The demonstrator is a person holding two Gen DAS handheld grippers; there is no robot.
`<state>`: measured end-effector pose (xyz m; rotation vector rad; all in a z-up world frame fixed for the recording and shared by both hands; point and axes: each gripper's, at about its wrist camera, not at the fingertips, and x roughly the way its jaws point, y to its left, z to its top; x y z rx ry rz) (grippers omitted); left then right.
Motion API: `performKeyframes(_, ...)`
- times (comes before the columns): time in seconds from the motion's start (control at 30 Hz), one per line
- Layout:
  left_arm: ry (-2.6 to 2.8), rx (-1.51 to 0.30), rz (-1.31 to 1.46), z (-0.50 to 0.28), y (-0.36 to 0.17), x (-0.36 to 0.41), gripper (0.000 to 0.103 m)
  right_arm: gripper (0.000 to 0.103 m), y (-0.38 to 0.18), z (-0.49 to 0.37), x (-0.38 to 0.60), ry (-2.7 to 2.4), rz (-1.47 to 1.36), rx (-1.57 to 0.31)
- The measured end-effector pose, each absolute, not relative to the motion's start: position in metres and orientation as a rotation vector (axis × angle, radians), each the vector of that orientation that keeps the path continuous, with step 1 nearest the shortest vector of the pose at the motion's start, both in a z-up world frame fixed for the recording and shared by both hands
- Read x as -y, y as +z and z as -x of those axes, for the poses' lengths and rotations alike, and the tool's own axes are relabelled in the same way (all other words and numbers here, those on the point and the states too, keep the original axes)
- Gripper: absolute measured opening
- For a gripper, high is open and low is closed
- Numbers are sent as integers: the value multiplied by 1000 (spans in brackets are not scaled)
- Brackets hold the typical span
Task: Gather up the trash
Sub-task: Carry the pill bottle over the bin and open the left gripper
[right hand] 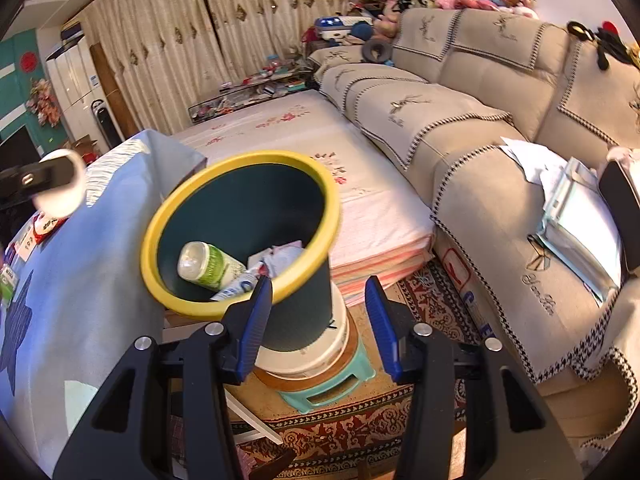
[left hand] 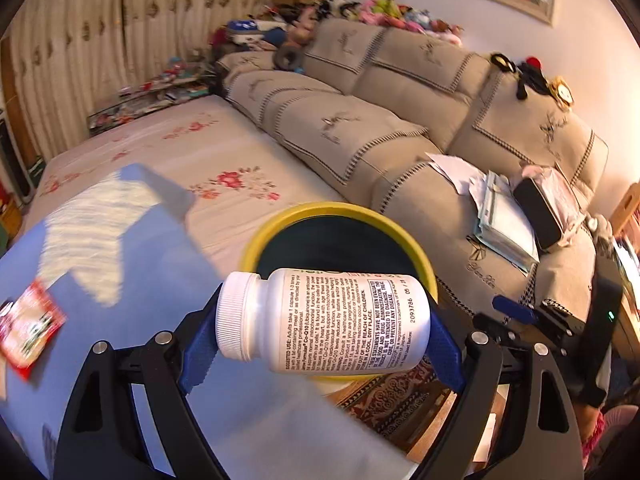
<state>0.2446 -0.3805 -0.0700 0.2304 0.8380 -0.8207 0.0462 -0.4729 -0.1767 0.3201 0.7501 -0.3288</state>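
Note:
My left gripper [left hand: 320,332] is shut on a white pill bottle [left hand: 324,320], held sideways with its cap to the left, just in front of the yellow rim of the dark green trash bin [left hand: 264,240]. In the right wrist view the bin [right hand: 296,292] stands on a white bucket on a teal stool, tilted toward me, with a green-labelled bottle [right hand: 210,266] and crumpled wrappers [right hand: 276,260] inside. My right gripper [right hand: 318,312] is open and empty, its left finger [right hand: 256,316] by the bin's near rim. The left gripper with the bottle's cap [right hand: 60,188] shows at the far left.
A table with a blue cloth [left hand: 132,264] lies left of the bin, with a red wrapper [left hand: 28,332] on it. A beige sofa [right hand: 500,152] runs along the right with papers and a black case [left hand: 536,212]. A patterned rug [right hand: 352,432] covers the floor.

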Motion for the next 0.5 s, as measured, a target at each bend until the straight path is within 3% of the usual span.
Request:
performKeyframes(0.23, -848, -927, -274, -283, -110, 465, 86, 49, -184, -27, 497, -368, -365, -748)
performKeyframes(0.33, -818, -963, -271, -301, -126, 477, 94, 51, -188, -25, 500, -373, -377, -753)
performKeyframes(0.5, -800, -955, -220, -306, -126, 464, 98, 51, -189, -25, 497, -358, -383, -752)
